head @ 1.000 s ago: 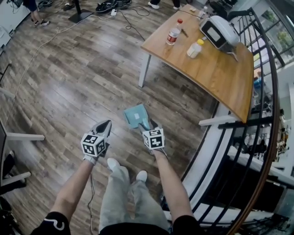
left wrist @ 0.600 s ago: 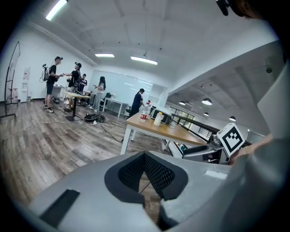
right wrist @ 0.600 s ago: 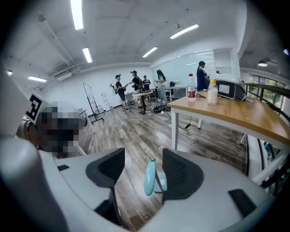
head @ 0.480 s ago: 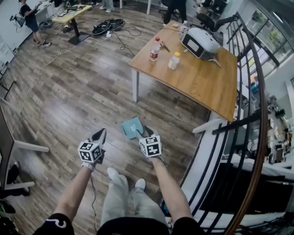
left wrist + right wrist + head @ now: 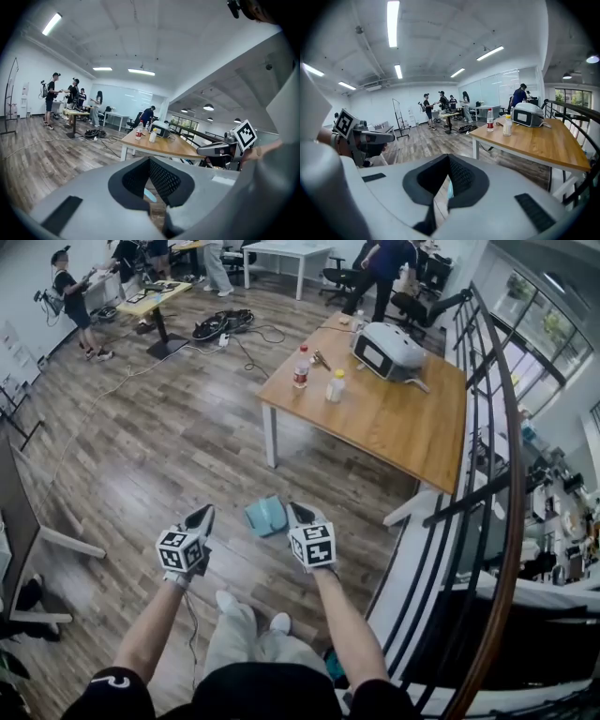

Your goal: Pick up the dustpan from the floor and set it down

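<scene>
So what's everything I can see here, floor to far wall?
dustpan: one, teal, flat on the floor, low centre
table: one, wooden top, white legs, ahead
bottles: two, red-capped clear and yellow-capped pale, on the table's left end
machine: one, white-grey, on the table's far end
railing: one, black, at right
cables: one bundle, black, far floor
people: several, at the far end
shoes: two, white, near the bottom
left gripper: one, grey, left of the dustpan, fingers together, empty
right gripper: one, grey, right of the dustpan, fingers just closed, nothing between them
</scene>
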### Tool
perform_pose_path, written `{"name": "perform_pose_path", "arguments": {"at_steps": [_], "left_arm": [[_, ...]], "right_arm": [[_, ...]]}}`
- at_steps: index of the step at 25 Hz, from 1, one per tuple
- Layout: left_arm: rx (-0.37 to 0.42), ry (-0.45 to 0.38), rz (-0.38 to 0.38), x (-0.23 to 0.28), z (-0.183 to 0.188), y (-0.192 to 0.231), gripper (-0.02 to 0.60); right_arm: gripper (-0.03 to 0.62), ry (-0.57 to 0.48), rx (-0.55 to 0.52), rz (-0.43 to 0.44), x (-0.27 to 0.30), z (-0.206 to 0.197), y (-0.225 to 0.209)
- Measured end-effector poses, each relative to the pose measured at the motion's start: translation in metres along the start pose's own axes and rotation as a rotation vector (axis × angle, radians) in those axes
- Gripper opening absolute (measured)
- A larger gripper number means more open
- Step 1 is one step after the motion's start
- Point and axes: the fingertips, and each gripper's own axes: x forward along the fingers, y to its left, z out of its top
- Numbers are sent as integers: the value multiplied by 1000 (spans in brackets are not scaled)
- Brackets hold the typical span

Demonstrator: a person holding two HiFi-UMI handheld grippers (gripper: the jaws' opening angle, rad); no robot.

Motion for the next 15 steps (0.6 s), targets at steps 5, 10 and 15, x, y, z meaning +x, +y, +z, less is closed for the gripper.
{"name": "perform_pose_path", "arguments": {"at_steps": [5,10,15], "left_arm": [[54,-17,-41,-25,23,-40,-5],[38,-54,-74,-52,37,-68,-5],[30,-80,-104,-77,50,-83,-5]], "right_arm": [[-5,-13,-40,42,-50,19,13],[-5,-16,-69,62,-85,16,20],[-5,-4,-73,73,-109,14,34]]}}
